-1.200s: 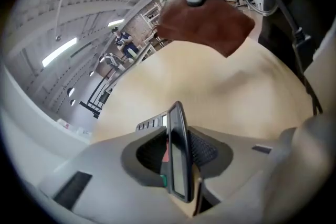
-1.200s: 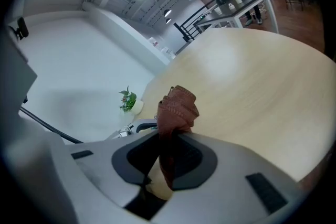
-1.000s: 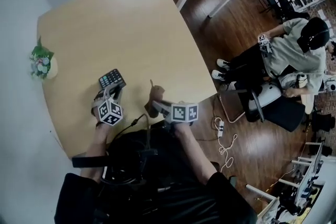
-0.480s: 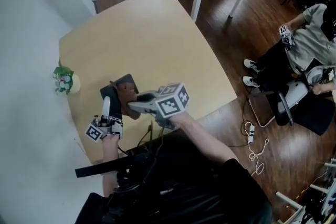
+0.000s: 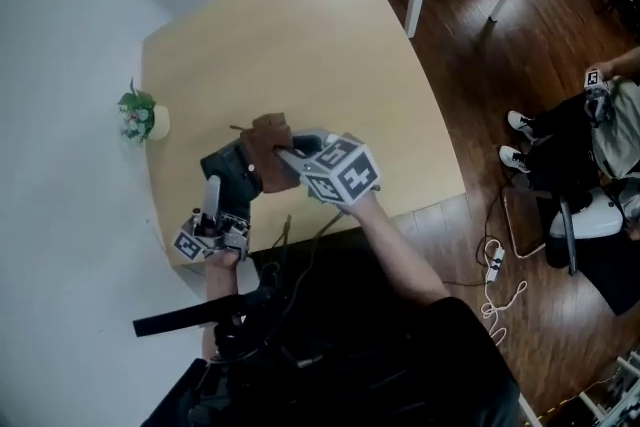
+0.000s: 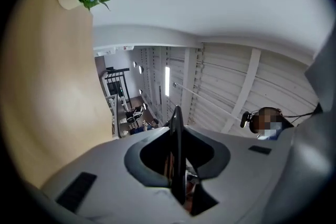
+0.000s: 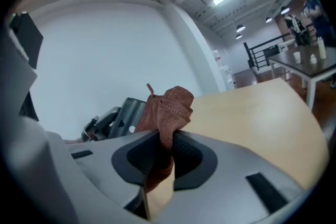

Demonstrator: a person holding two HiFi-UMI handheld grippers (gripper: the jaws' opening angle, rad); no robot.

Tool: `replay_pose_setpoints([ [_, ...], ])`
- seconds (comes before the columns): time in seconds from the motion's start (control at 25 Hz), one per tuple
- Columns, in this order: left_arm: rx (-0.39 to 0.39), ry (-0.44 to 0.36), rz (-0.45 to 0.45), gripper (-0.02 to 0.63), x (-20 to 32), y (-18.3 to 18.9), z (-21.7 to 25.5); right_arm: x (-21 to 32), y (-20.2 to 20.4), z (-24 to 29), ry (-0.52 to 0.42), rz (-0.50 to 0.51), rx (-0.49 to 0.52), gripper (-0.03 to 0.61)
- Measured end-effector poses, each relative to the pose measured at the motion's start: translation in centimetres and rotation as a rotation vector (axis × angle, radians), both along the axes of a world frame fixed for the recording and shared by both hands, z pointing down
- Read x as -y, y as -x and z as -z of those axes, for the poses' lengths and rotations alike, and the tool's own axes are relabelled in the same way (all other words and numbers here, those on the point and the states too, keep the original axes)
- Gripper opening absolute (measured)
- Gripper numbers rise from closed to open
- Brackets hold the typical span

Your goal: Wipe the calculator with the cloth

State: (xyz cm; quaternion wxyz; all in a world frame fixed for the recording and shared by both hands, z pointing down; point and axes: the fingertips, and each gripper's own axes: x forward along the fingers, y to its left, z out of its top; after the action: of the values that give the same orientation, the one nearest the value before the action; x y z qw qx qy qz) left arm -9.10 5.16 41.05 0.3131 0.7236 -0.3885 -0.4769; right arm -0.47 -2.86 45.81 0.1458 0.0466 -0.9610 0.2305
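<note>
Above table (image 5: 300,45), left tongs (image 6: 176,136) pinch calculator (image 5: 228,173); right tongs (image 7: 167,140) clamp cloth (image 7: 169,105).

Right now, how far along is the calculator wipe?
Done: calculator lifted off the table, clamped in the left gripper, whose jaws just opened slightly; cloth pinched in the right gripper. In hand: cloth sits against the calculator, wiping seemingly under way. Left: finish the wipe, set both down.

The cloth (image 5: 268,147) hides most of the calculator (image 5: 226,171); keys indiscernible.
</note>
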Motion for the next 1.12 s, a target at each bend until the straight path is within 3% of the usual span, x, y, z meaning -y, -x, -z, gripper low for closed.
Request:
replay_pose_setpoints([
  [0.12,-0.030,0.010,0.018,0.066,0.1,-0.4,-0.2,2.0,-2.7,-0.7,-0.035,-0.091,-0.032,0.066],
  [0.2,-0.027,0.013,0.024,0.066,0.7,-0.6,-0.1,2.3,-3.4,0.9,-0.038,-0.090,0.009,0.064],
  [0.28,0.004,0.028,0.026,0.066,1.3,-0.9,0.2,1.3,-3.1,4.2,0.003,-0.030,0.116,0.064],
  [0.36,0.035,0.038,0.019,0.066,1.8,-1.3,0.5,-0.8,-2.4,7.9,0.096,0.064,0.264,0.066],
  [0.44,0.056,0.031,-0.003,0.066,2.2,-1.6,1.1,-2.4,-0.9,9.5,0.190,0.140,0.348,0.066],
  [0.52,0.070,0.012,-0.034,0.066,2.5,-2.0,1.5,-2.4,0.6,7.8,0.182,0.129,0.303,0.067],
  [0.68,0.046,-0.025,-0.066,0.075,2.6,-1.8,1.7,0.2,0.5,4.8,0.051,0.007,0.188,0.071],
  [0.88,0.026,-0.064,-0.090,0.078,3.3,-1.8,2.7,3.7,-1.7,3.2,0.070,-0.095,0.158,0.071],
  [1.04,-0.029,-0.084,-0.088,0.063,4.0,-1.1,2.5,7.2,-4.3,0.8,0.032,-0.221,0.052,0.067],
  [1.12,-0.046,-0.088,-0.075,0.066,4.0,-0.7,2.3,7.6,-5.4,1.0,0.027,-0.241,0.051,0.064],
])
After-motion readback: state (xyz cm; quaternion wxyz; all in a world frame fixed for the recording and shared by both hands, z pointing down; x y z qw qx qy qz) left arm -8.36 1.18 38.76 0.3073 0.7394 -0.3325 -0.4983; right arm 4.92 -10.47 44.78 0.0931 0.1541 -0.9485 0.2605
